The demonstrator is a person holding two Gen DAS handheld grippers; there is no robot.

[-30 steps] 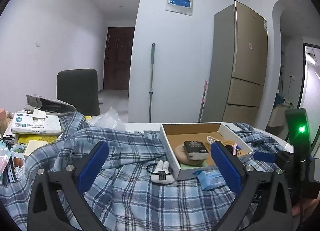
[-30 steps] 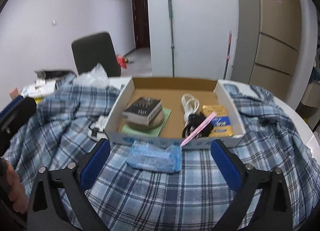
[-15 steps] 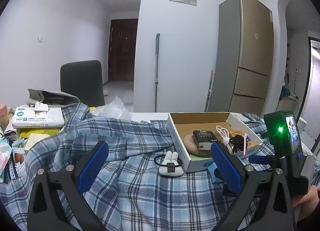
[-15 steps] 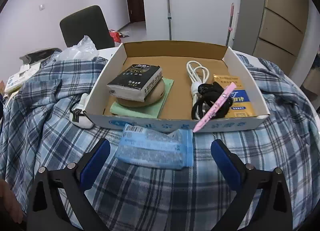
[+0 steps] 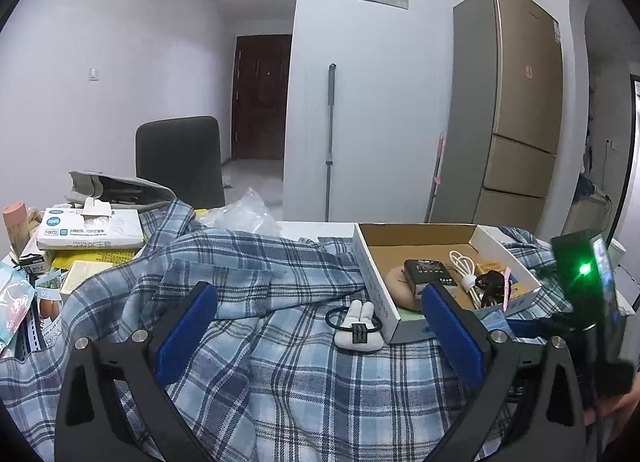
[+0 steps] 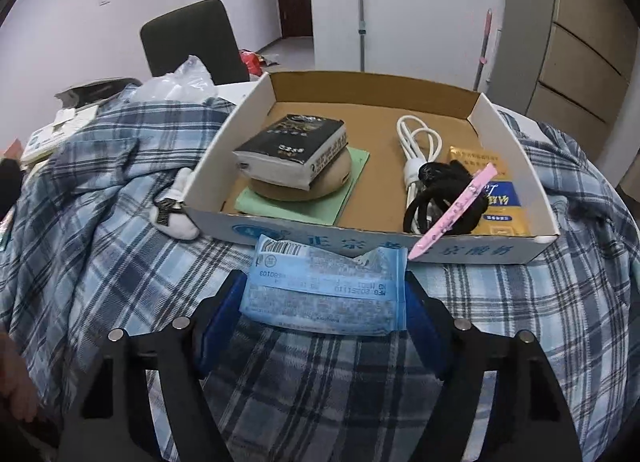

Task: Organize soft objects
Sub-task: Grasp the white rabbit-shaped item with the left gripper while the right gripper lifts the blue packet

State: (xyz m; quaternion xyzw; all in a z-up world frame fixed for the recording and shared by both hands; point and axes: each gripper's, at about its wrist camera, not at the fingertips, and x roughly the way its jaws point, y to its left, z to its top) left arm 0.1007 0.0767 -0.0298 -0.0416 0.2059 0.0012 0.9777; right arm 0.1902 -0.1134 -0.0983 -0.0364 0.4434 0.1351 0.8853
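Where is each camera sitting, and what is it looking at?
Left wrist: sits on the open left gripper, looking across the blue plaid shirt toward the fridge; the right gripper's device shows at right.
Right wrist: sits on the right gripper, looking down at the blue plastic packet between its fingers; some skin shows at the left edge.
Shared: white cardboard box and white bunny hair tie.
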